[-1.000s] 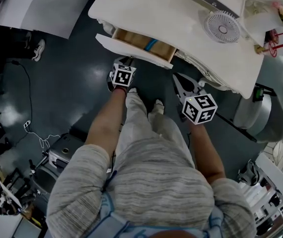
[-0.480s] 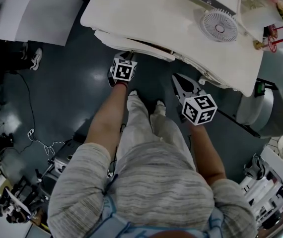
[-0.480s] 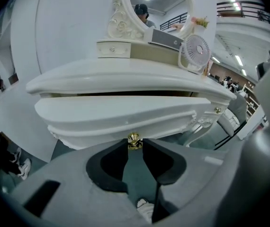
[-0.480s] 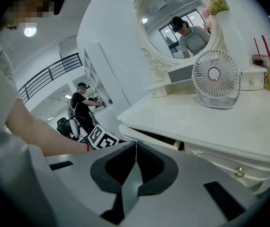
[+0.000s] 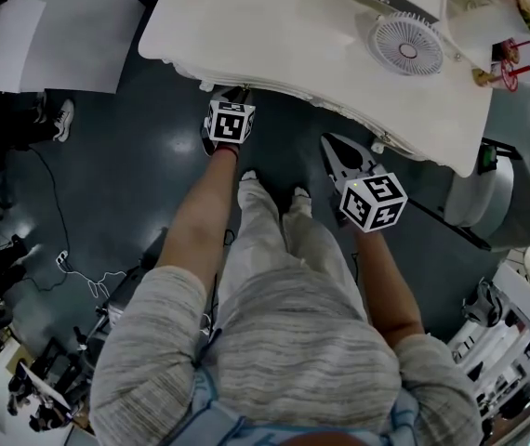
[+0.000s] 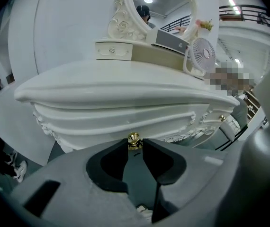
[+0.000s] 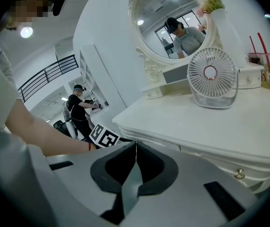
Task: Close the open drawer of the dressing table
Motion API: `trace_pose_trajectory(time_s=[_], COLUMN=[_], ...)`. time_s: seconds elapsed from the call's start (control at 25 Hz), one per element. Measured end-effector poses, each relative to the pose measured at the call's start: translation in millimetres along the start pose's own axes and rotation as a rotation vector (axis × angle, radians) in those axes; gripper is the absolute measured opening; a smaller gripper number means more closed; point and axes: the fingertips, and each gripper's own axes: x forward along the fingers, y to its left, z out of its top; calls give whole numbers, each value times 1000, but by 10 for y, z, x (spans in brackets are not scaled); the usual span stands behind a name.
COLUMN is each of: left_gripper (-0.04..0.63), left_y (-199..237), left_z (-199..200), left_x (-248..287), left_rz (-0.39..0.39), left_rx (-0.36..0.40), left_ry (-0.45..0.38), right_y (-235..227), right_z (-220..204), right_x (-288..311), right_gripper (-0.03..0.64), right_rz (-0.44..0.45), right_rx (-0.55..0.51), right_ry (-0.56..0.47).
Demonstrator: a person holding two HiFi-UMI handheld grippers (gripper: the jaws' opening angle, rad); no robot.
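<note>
The white dressing table fills the top of the head view, and its drawer front lies flush under the curved top, no opening showing. My left gripper points at that front, and its jaw tips close around the small brass drawer knob. From the head view the left gripper reaches under the table's edge, its marker cube just behind. My right gripper hovers off the table's front, right of the left one. In its own view the right gripper is shut with nothing between the tips.
A white fan and a cup with red straws stand on the table top. A second brass knob is on the right part of the front. A grey bin stands at the right; cables lie on the dark floor.
The drawer, pulled out with its wooden inside showing a second ago, has slid in under the table top. My left gripper moved forward with it. The right gripper stayed put.
</note>
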Motion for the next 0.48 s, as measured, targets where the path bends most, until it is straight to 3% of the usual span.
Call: trace_pose_trajectory(time_s=[0.48], left_gripper=[107], left_y=[16], left_z=[149], left_x=[75], left_rz=[-34], left_rx=[4], left_ry=[-9], right_y=[-38], right_z=[-19], right_x=[86], right_gripper=[11], right_rz=[-10], right_rx=[4], right_ry=[7])
